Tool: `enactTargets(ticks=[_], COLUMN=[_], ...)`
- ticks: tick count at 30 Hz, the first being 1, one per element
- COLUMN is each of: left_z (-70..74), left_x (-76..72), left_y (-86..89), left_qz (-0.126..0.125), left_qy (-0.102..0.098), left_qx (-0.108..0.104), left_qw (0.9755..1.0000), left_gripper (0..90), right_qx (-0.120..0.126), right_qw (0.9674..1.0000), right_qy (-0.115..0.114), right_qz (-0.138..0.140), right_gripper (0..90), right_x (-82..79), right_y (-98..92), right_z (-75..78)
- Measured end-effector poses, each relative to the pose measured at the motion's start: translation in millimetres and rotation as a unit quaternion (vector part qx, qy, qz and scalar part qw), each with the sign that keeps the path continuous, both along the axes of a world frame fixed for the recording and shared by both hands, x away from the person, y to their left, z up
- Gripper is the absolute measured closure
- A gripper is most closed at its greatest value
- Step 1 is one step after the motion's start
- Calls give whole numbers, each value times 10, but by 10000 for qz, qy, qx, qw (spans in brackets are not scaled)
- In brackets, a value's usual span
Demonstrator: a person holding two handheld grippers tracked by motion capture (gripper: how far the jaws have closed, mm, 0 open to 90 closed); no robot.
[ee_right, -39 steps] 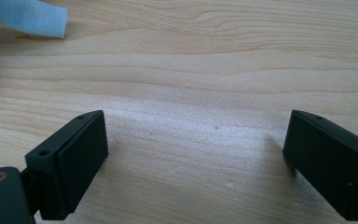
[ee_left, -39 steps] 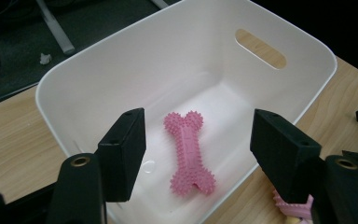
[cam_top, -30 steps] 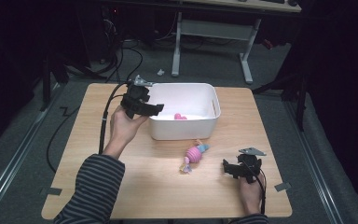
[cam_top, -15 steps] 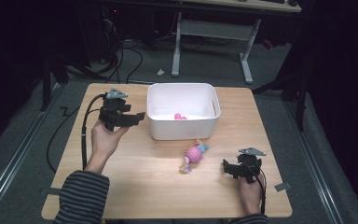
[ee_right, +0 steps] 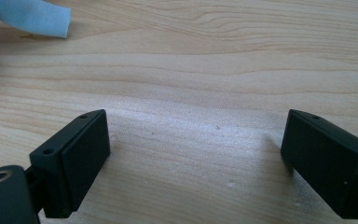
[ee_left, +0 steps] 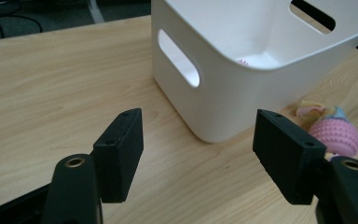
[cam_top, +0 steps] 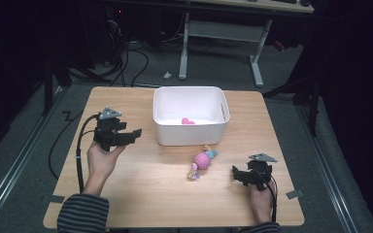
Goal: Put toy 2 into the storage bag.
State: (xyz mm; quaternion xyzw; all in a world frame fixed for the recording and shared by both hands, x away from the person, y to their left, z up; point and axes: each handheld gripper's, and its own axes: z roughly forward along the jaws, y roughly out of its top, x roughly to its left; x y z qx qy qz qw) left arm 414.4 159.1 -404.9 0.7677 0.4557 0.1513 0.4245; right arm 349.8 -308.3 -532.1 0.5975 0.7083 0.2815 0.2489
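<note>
On the wooden counter (cam_top: 141, 194) a pink toy (cam_top: 203, 160) lies just in front of the white bin (cam_top: 191, 137) (another pink piece already inside), both grippers' fingers spread and empty, so the right gripper (cam_top: 240, 174) nearest it must likely reach over and pinch it.

Pale wood-grain table (cam_top: 141, 194) w/ light tan streaks; white plastic bin (cam_top: 190, 132) near its far edge, a small pink thing (cam_top: 188, 121) inside on the white floor. Pink nubbed ball toy (cam_top: 202, 160) w/ pale blue & yellow ends lies betw. bin & near edge. Both grippers, left (cam_top: 135, 133) & right (cam_top: 234, 172), are black w/ grey plates on top and black cables; sleeve (cam_top: 82, 216) at near left corner is dark w/ thin light stripes, & there's a light blue scrap (ee_right: 32, 17) in right gripper view.
</note>
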Motion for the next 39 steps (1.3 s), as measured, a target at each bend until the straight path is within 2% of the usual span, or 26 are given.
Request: enactTargets(ticks=[2, 3, 4, 5, 6, 8, 9, 11, 13, 15, 16, 17, 18, 22, 23, 24, 27, 29, 30, 33, 36, 37, 38, 39], left_z=[-95, -95, -173, -173, -276, -378, -378, -489, -524, -597, -663, -663, -727, -827, -856, -911, -969, -1031, -1099, -1167, -1226, -1302, -1302, -1309], left_x=[-48, -48, -69, -69, -117, -167, -167, -163, -153, -139, -122, -122, -109, -101, -85, -77, -80, -83, -69, -21, -17, -65, -65, -86], left_y=[70, 70, 120, 120, 155, 186, 186, 247, 260, 269, 268, 268, 257, 245, 234, 204, 188, 175, 174, 162, 124, 74, 74, 51], left_qz=[55, 55, 140, 140, 253, 335, 335, 476, 517, 554, 564, 564, 612, 642, 666, 720, 750, 814, 922, 1027, 1011, 998, 998, 998], left_qy=[37, 37, 95, 95, 158, 221, 221, 271, 288, 344, 397, 397, 409, 470, 483, 418, 443, 398, 414, 434, 447, 196, 196, 130], left_qx=[-146, -146, -239, -239, -324, -397, -397, -416, -397, -342, -288, -288, -200, -188, -90, 110, 86, 216, 223, 307, 359, 488, 488, 626], left_qw=[9999, 9999, 9996, 9996, 9990, 9984, 9984, 9976, 9975, 9973, 9972, 9972, 9971, 9967, 9966, 9965, 9962, 9957, 9946, 9933, 9932, 9936, 9936, 9929], left_gripper=[332, 332, 330, 326, 326, 326, 326, 325, 324, 324, 324, 324, 324, 325, 325, 322, 324, 324, 323, 314, 305, 287, 286, 286], right_qx=[15, 15, -3, -2, 18, -30, -30, 20, 34, -17, -19, -19, -12, -11, -10, -5, -12, -8, -11, -3, -2, -10, -10, -18], right_qw=[10000, 10000, 10000, 10000, 10000, 10000, 10000, 10000, 10000, 10000, 9998, 9998, 9998, 9998, 9998, 9997, 9997, 9996, 9996, 9996, 9996, 9997, 9997, 9996], right_qy=[9, 9, -6, -7, -10, -33, -33, -50, -29, -51, -36, -36, -29, -45, -28, -26, -27, -24, -25, -16, -15, -17, -17, -27], right_qz=[-9, -9, 50, 52, 45, 48, 48, 72, 75, 61, 174, 174, 217, 212, 215, 258, 252, 267, 263, 269, 271, 264, 264, 270], right_gripper=[86, 86, 84, 87, 94, 117, 117, 113, 116, 123, 122, 122, 121, 120, 118, 113, 115, 115, 115, 113, 114, 113, 113, 113], right_x=[-4, -4, 7, 6, 1, -20, -20, -12, 0, 15, -4, -4, -6, -8, -5, 15, 11, 10, 7, 10, 10, -4, -4, -18], right_y=[3, 3, -12, -12, -4, 9, 9, 1, -7, 18, 40, 40, 43, 43, 44, 50, 54, 56, 56, 59, 59, 58, 58, 53], right_z=[4, 4, 2, 2, 2, 3, 3, 4, 5, 3, 4, 4, 4, 2, 3, 2, 3, 3, 3, 4, 4, 3, 3, 3])
